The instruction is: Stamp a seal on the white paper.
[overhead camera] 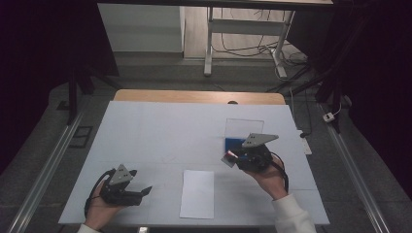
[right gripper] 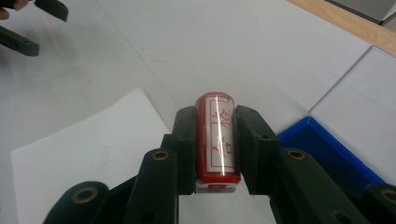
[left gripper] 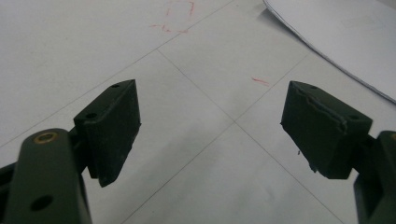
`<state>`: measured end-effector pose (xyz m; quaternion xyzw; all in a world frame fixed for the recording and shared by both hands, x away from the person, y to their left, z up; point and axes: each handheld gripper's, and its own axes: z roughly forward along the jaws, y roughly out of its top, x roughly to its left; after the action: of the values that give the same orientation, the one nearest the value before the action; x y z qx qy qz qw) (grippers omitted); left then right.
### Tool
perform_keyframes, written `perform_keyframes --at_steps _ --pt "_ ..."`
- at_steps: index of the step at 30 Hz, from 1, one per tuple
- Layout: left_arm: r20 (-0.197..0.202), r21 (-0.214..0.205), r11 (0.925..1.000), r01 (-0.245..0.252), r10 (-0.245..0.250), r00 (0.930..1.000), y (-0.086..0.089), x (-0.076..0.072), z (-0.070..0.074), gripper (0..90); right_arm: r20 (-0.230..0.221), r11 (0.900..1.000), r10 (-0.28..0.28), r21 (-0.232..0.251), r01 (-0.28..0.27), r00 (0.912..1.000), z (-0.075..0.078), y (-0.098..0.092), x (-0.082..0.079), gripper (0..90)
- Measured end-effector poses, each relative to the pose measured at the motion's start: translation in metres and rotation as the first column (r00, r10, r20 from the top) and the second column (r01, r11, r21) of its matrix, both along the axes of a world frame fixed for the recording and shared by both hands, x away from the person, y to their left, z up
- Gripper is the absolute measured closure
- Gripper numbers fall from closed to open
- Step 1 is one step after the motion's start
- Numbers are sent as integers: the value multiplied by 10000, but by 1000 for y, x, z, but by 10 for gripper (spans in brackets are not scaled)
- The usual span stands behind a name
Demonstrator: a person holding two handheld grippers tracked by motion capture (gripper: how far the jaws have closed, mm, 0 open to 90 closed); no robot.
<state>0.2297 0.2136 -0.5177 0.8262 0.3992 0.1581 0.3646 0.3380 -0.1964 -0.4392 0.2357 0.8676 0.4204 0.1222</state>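
A red cylindrical stamp (right gripper: 217, 137) with a white label and red characters lies clamped between the jaws of my right gripper (right gripper: 215, 116). From above, that right gripper (overhead camera: 232, 156) hovers over the right half of the table with the stamp (overhead camera: 229, 157) pointing left, just in front of a blue tray (overhead camera: 233, 143). A white sheet of paper (overhead camera: 197, 193) lies at the table's front centre. My left gripper (overhead camera: 145, 191) rests low at the front left, open, its pads (left gripper: 114, 123) wide apart over bare table.
The blue tray (right gripper: 322, 151) sits to the right of the held stamp, with a clear lid (overhead camera: 245, 127) behind it. White covering (overhead camera: 160, 131) spans the table, with a wooden edge (overhead camera: 194, 96) at the back. Faint red marks (left gripper: 180, 16) show on the covering.
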Motion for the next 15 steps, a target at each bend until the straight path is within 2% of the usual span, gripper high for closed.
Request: perform_keyframes --at_steps 15 --pt "14 -16 10000 14 -14 10000 0 0 0 197 -55 9981 613 6 -613 9981 0 16 -17 691"
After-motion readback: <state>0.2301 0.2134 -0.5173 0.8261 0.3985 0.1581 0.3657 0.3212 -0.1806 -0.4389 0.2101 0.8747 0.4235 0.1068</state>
